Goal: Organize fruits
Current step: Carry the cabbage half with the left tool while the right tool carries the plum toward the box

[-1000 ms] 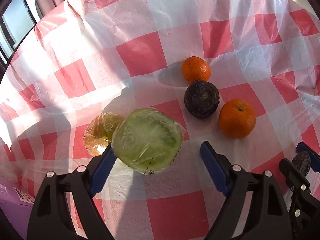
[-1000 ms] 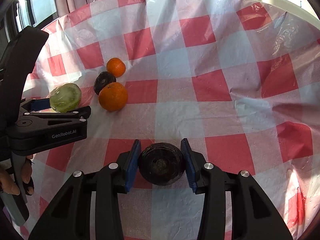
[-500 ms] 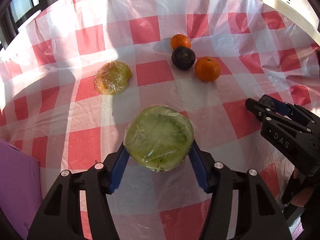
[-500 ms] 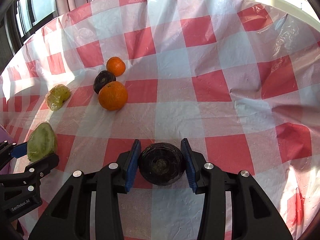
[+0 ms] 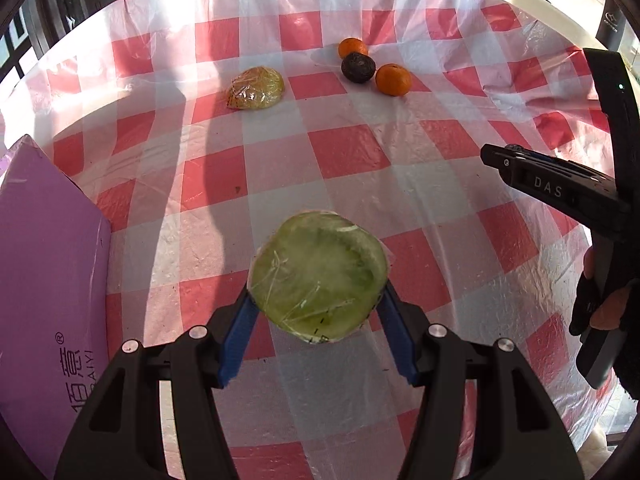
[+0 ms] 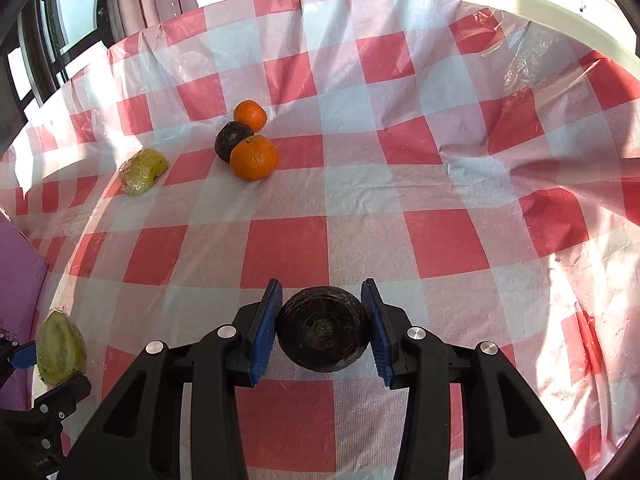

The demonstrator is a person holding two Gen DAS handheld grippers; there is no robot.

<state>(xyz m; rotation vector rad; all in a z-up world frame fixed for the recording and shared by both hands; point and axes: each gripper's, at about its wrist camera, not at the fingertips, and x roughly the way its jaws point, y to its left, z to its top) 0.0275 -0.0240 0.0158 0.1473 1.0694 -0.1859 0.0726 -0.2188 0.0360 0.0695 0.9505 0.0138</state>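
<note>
My left gripper (image 5: 316, 308) is shut on a green fruit half wrapped in plastic film (image 5: 318, 274), held above the checked cloth; it also shows at the left edge of the right wrist view (image 6: 60, 350). My right gripper (image 6: 322, 322) is shut on a dark round fruit (image 6: 323, 334). At the far side lie a wrapped yellow fruit half (image 5: 256, 89), two oranges (image 5: 393, 79) (image 5: 353, 48) and another dark fruit (image 5: 358, 67) between them, touching. The same group shows in the right wrist view: the near orange (image 6: 254, 157), the dark fruit (image 6: 230, 140).
A red-and-white checked plastic tablecloth (image 5: 360, 152) covers the table. A purple box (image 5: 44, 280) stands at the left, close to my left gripper. The right gripper's black body (image 5: 560, 190) and the hand holding it are at the right. Windows and curtains lie beyond the far-left edge.
My left gripper closed on the green wrapped half and pulled it back towards the near left, away from the yellow half, towards the purple box. The right gripper has held still.
</note>
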